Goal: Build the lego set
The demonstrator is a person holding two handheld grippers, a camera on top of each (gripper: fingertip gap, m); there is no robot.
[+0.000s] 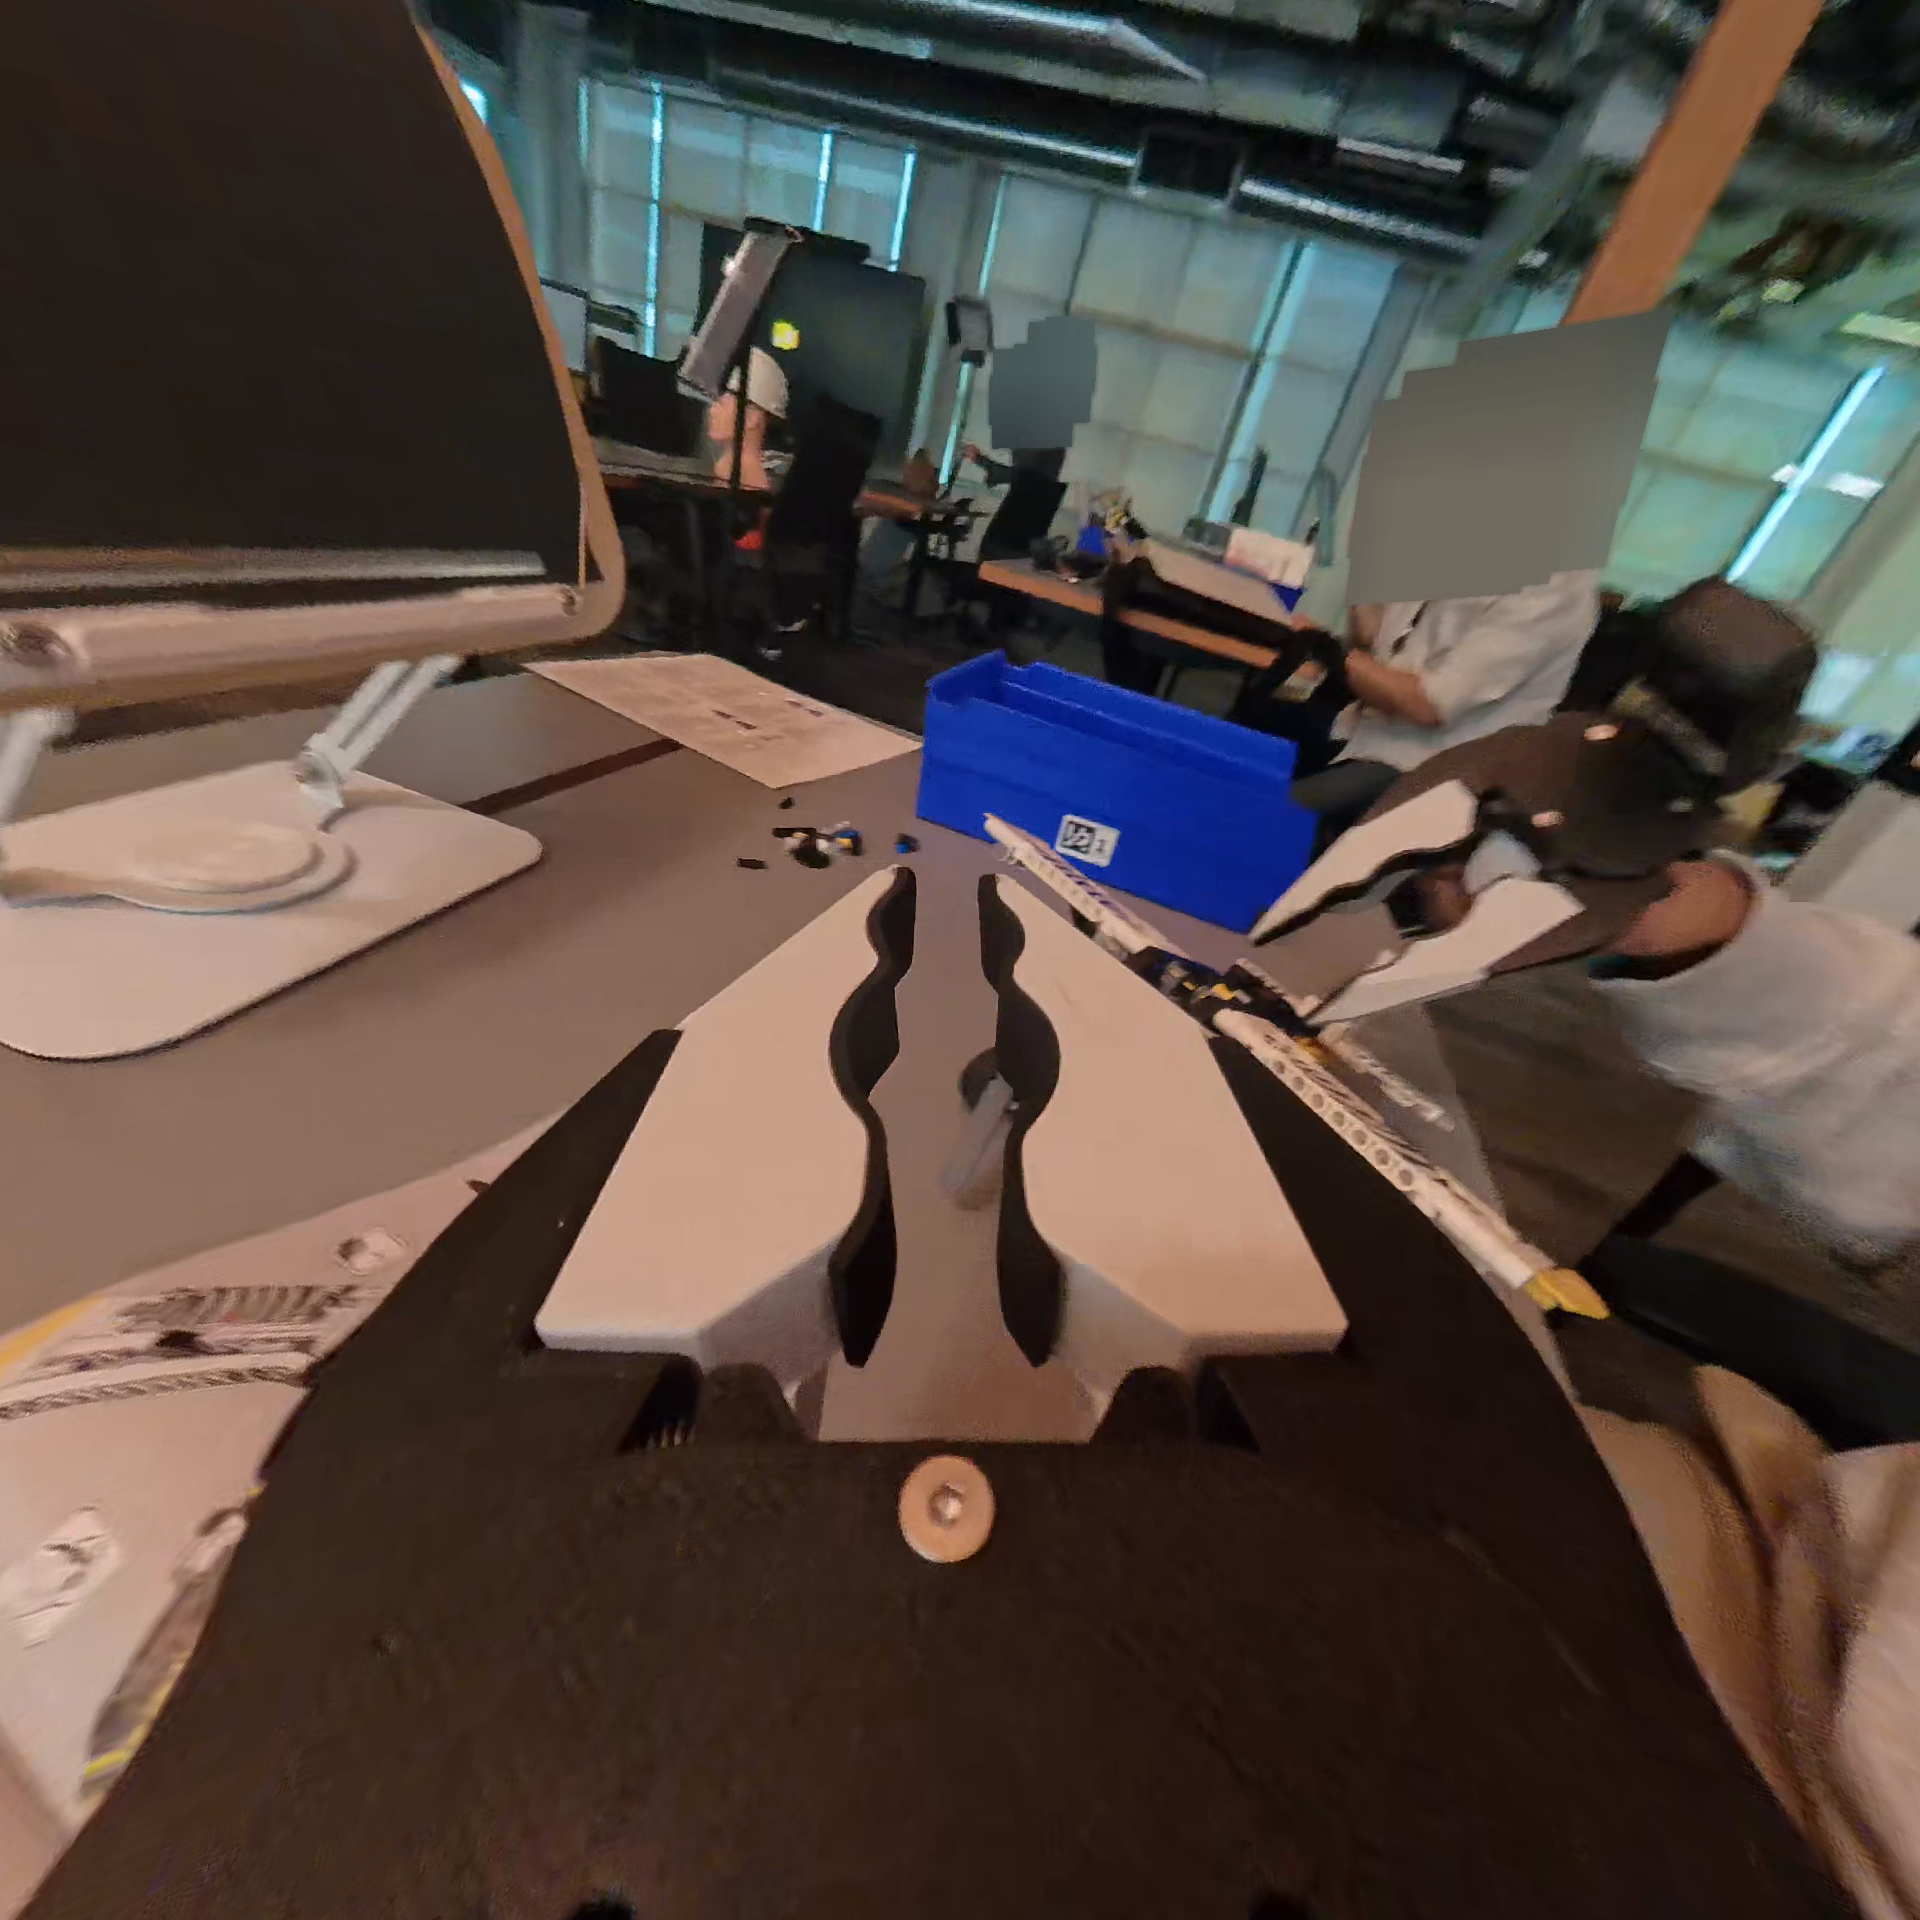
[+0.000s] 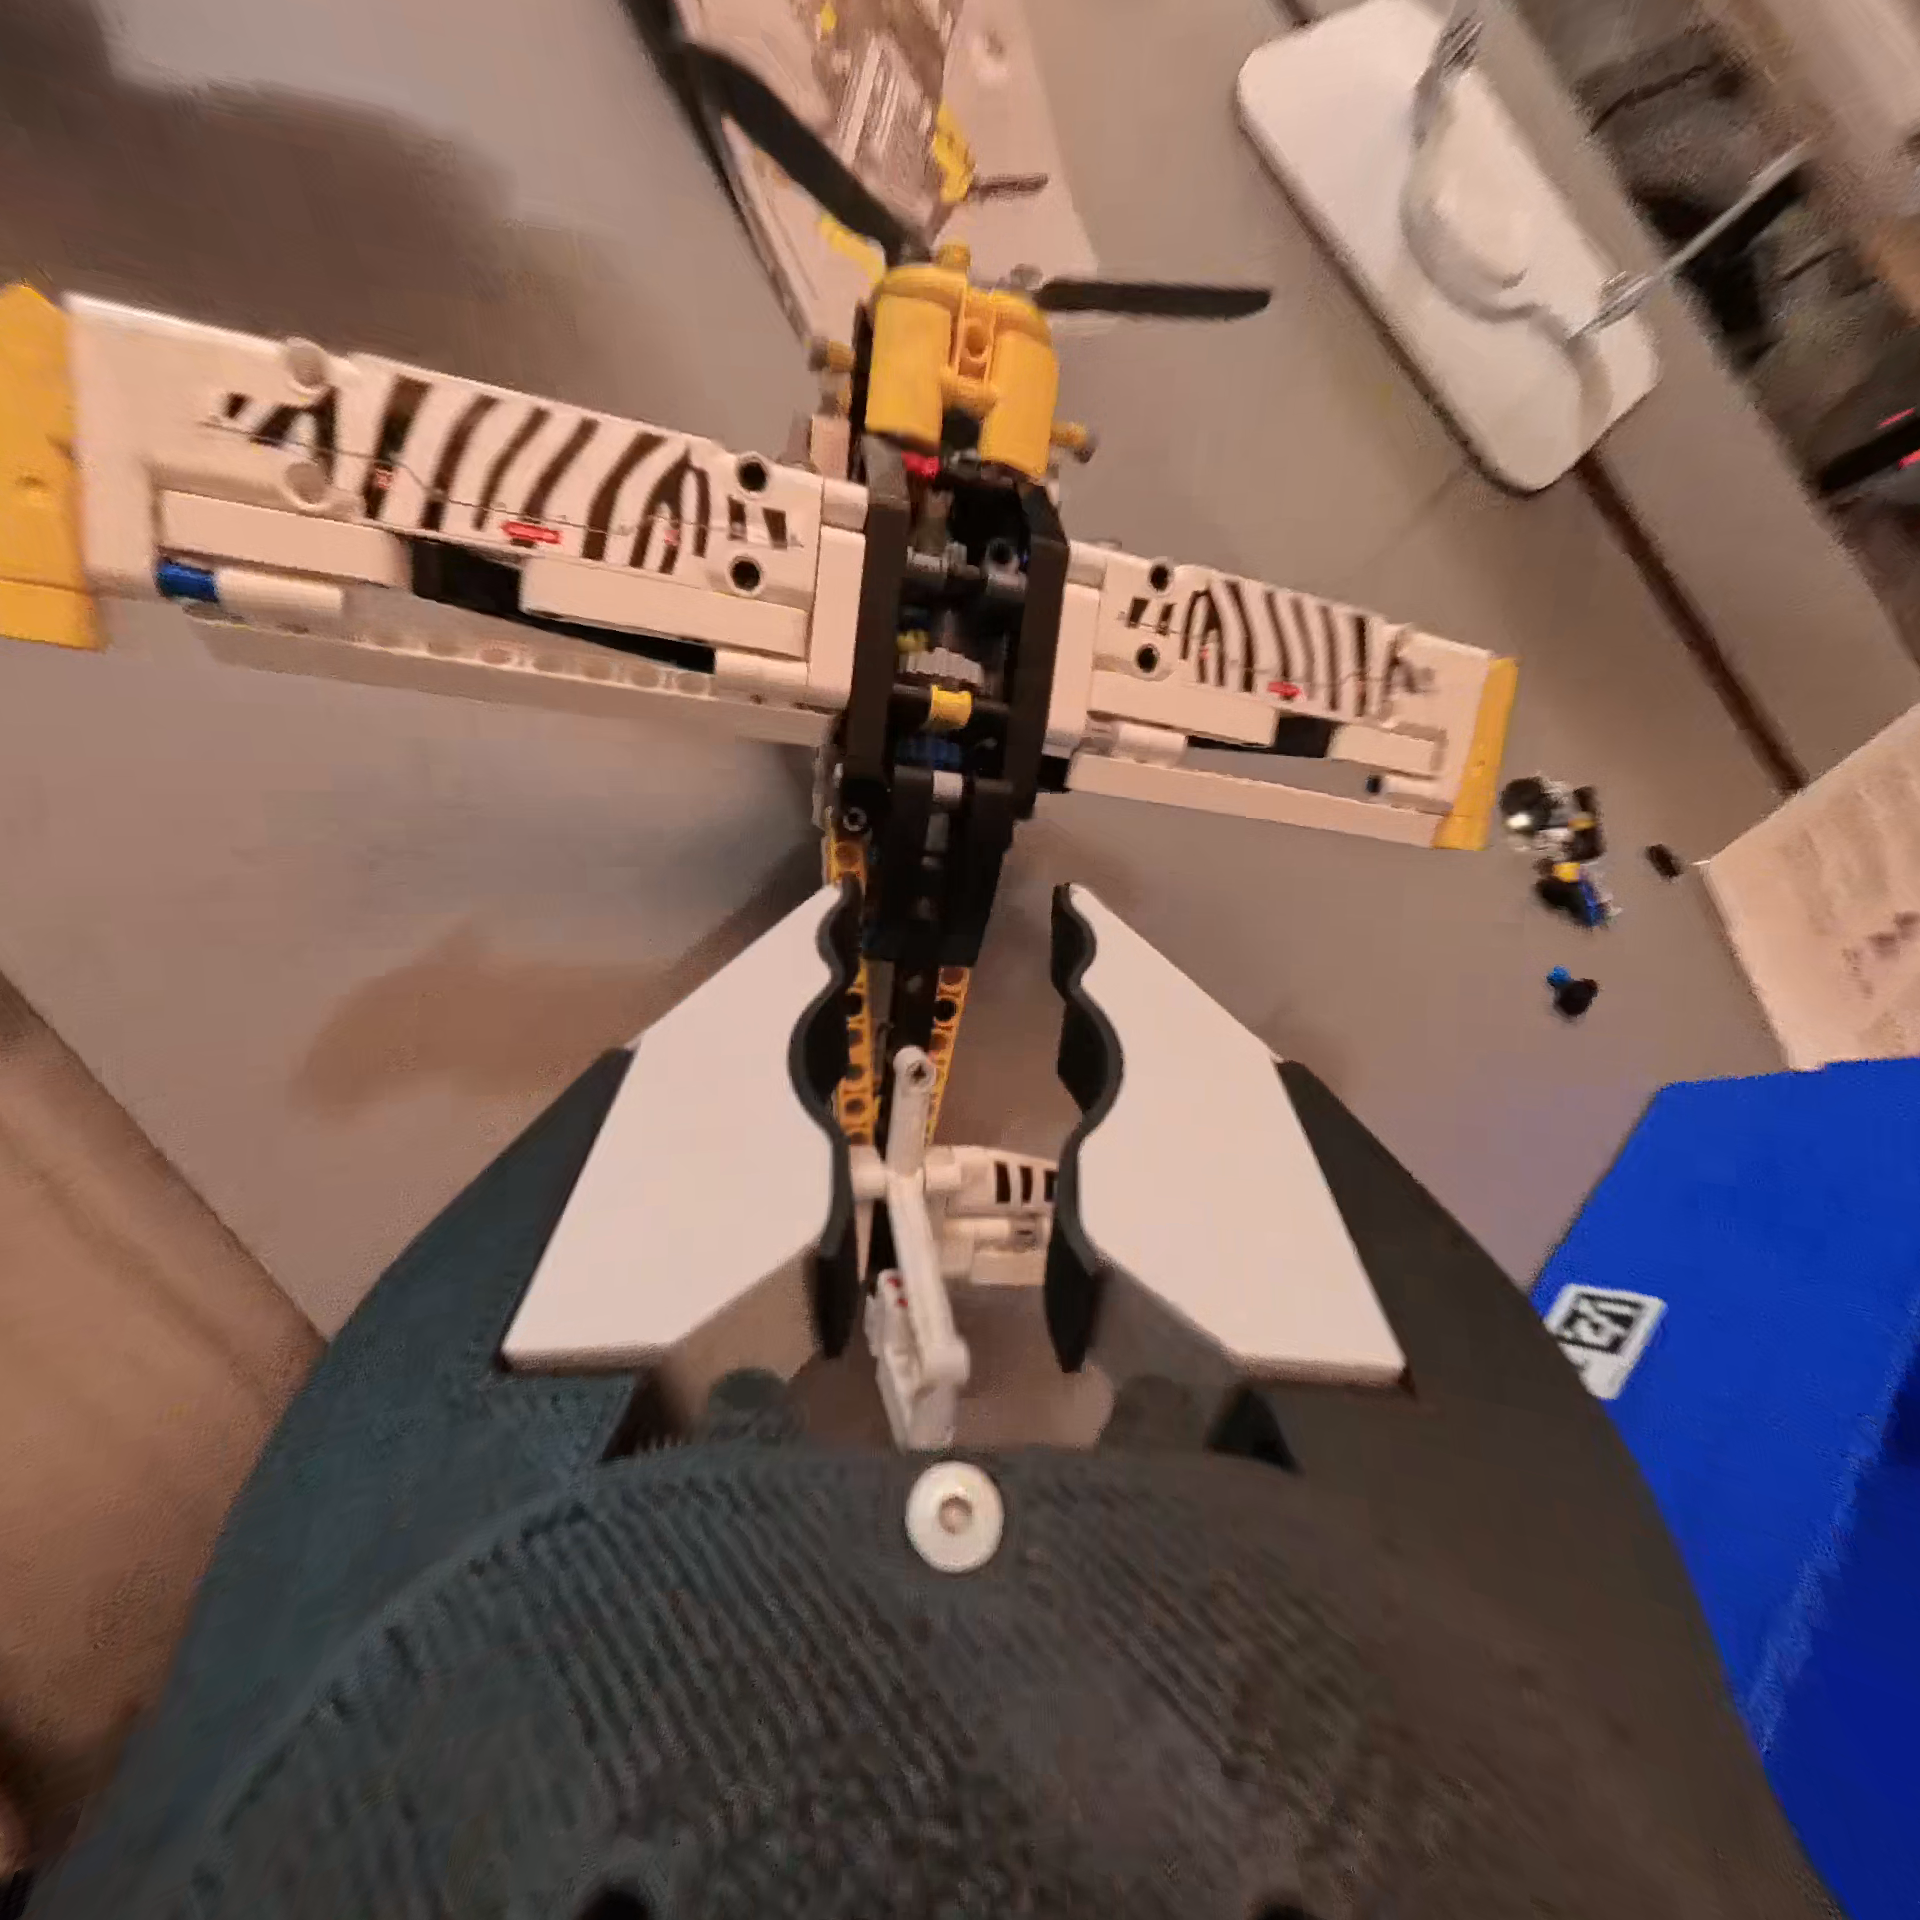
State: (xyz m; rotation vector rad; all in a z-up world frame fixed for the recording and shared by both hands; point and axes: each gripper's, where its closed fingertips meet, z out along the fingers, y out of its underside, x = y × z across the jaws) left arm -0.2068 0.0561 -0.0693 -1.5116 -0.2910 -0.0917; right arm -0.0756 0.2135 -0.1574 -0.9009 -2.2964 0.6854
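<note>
The right tongs (image 2: 951, 1091) straddle the tail boom of the lego aeroplane (image 2: 951, 644), their fingers spread on either side of the yellow and black beams; whether either pad actually touches the boom I cannot tell, and they do not look pressed shut. The plane sits over the grey worktop (image 2: 416, 883) with its striped white wings out to both sides, yellow nose and black propeller (image 2: 831, 177) pointing away from the camera. The left tongs (image 1: 940, 1039) are slightly apart, with a small grey lego pin (image 1: 982, 1138) seen between the fingers, though it is unclear whether it is pinched or lying beneath. Loose small pieces (image 1: 816, 842) lie near the blue bin (image 1: 1112, 790), and an instruction booklet (image 1: 156, 1340) rests at the left. The model is likely light but awkward: long wings give leverage, and pinned joints may pop under twisting. The stiff black fuselage frame looks the safest hold; the thin tail parts and propeller appear fragile, and smooth plastic could slip in a loose grip.
</note>
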